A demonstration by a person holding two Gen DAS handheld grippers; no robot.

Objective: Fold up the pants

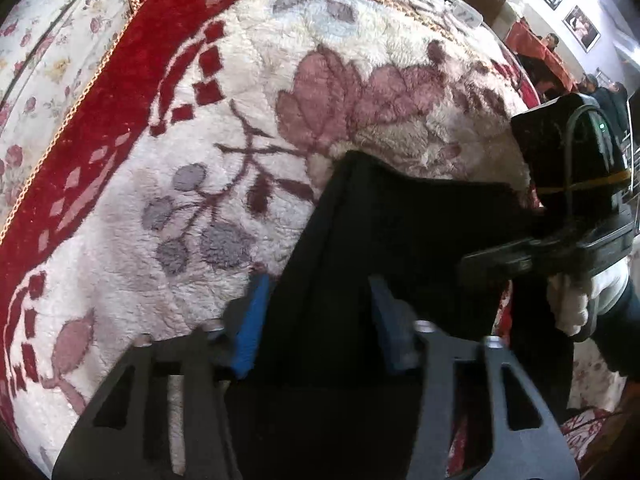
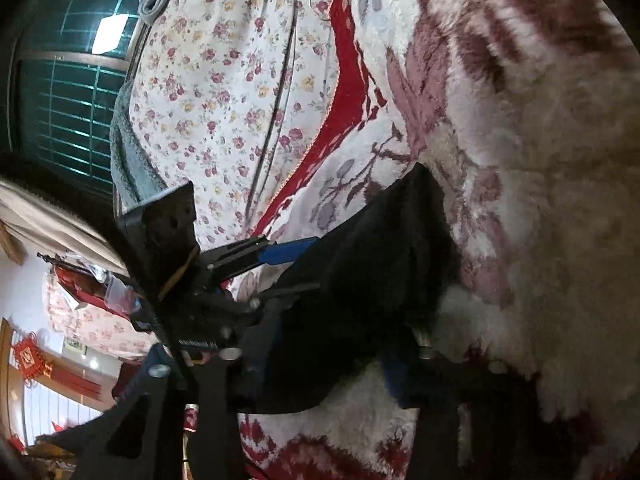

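Observation:
The black pants lie bunched on a plush blanket. My left gripper points down at them, and the dark cloth fills the gap between its two blue pads, which press on it. From the right, one finger of my right gripper reaches onto the same cloth, held by a white-gloved hand. In the right wrist view the pants hang as a raised fold in my right gripper. Its right blue pad is against the cloth and its left pad is hidden. The left gripper's blue-padded finger meets the fold's far side.
The blanket is white with pink flowers and a red border with gold cord. A floral sheet lies beyond it. Grey towelling and a barred window stand at the bed's edge. People sit at the far right.

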